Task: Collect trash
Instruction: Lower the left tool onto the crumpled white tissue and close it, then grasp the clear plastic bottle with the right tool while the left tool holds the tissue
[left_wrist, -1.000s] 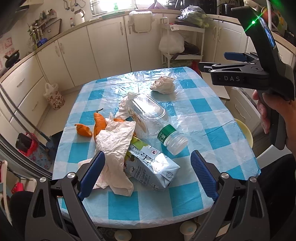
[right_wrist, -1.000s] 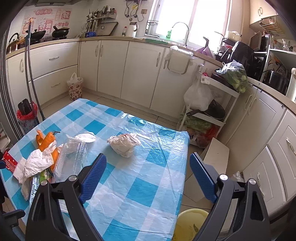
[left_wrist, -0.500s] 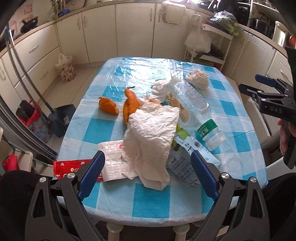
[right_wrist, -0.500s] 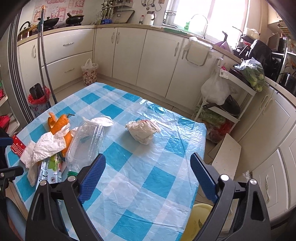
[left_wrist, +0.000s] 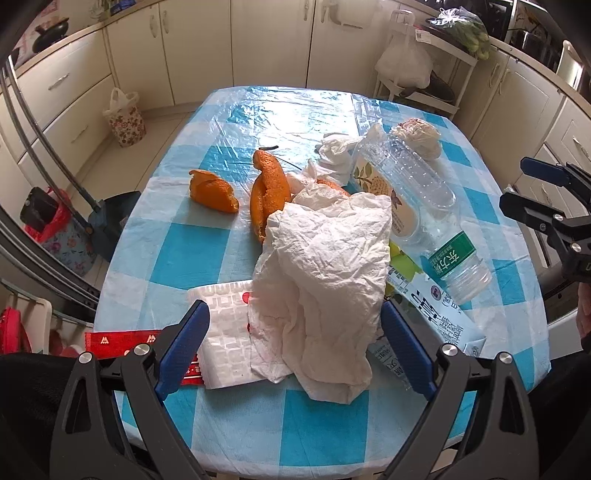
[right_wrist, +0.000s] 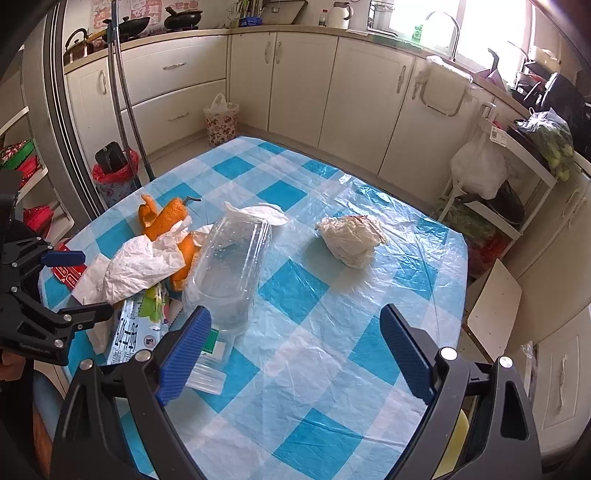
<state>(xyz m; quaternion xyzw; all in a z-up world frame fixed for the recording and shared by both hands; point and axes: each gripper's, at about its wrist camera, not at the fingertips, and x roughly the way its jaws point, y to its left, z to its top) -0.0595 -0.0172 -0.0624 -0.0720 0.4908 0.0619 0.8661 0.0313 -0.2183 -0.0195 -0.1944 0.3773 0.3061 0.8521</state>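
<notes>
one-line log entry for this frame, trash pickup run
phase: approach | left claw: open, over crumpled tissue | right claw: open, empty, near plastic bottle | collected: nothing held

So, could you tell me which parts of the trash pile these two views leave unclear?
- Carton: left wrist view, mostly covered by the crumpled tissue and plastic bottle; its print is too small to read.
- Red wrapper: left wrist view, partly behind the left gripper finger.
- Bottle cap end: right wrist view, hidden behind the right gripper finger.
- Yellow bin: right wrist view, only a sliver shows; contents unseen.
</notes>
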